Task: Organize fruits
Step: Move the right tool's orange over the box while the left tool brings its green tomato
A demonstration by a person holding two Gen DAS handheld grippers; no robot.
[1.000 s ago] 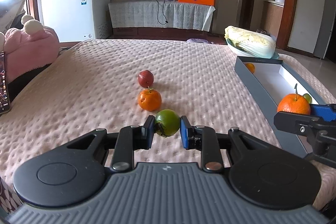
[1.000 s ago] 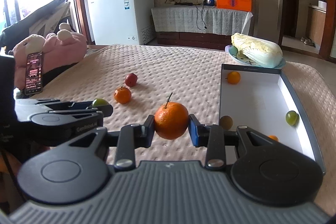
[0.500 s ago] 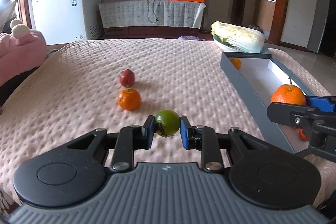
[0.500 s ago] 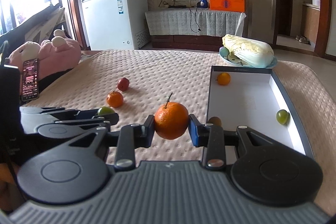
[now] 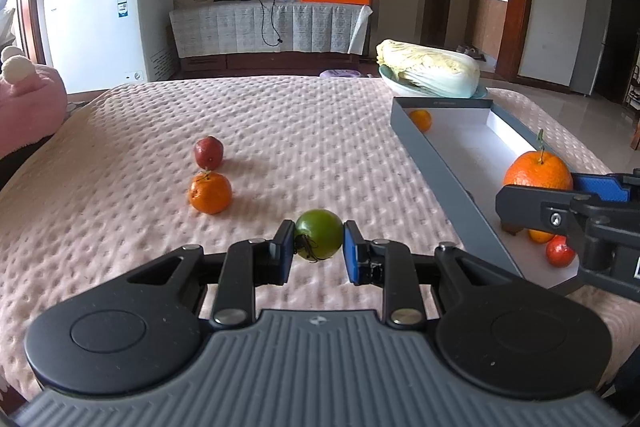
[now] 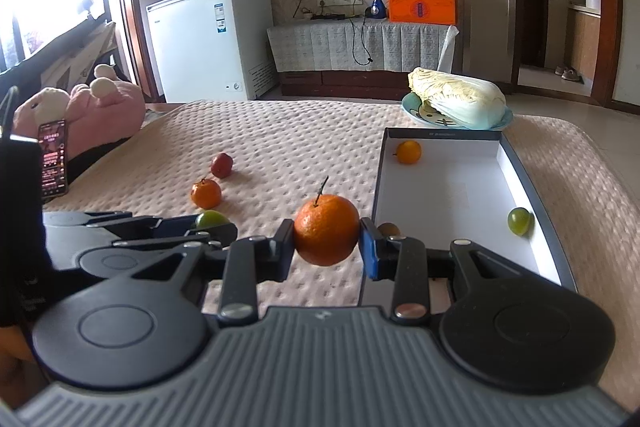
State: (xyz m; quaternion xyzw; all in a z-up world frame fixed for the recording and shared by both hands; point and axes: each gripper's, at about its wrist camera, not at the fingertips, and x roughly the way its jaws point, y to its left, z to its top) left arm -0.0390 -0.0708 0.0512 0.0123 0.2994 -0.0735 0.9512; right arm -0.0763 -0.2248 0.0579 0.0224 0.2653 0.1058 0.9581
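My left gripper (image 5: 319, 247) is shut on a green fruit (image 5: 320, 233), held above the pink quilted bedspread (image 5: 300, 147). My right gripper (image 6: 326, 245) is shut on a stemmed orange (image 6: 326, 235), near the left wall of a grey box (image 6: 556, 239) with a white floor. From the left wrist view that orange (image 5: 538, 171) hangs over the box (image 5: 448, 171). A loose orange (image 5: 210, 192) and a red fruit (image 5: 208, 152) lie on the bedspread, left of both grippers. Inside the box lie a small orange (image 6: 408, 151), a green fruit (image 6: 520, 221) and a brown fruit (image 6: 388, 229).
A napa cabbage (image 6: 456, 97) rests on a plate (image 6: 412, 107) behind the box. A pink plush toy (image 6: 92, 107) and a phone (image 6: 54, 157) sit at the bed's left edge. Beyond the bed stand a white freezer (image 5: 108, 27) and a cloth-covered cabinet (image 5: 268, 27).
The left gripper with the green fruit has shifted right toward the box, so the loose orange and red fruit now lie further left. The right gripper has barely moved.
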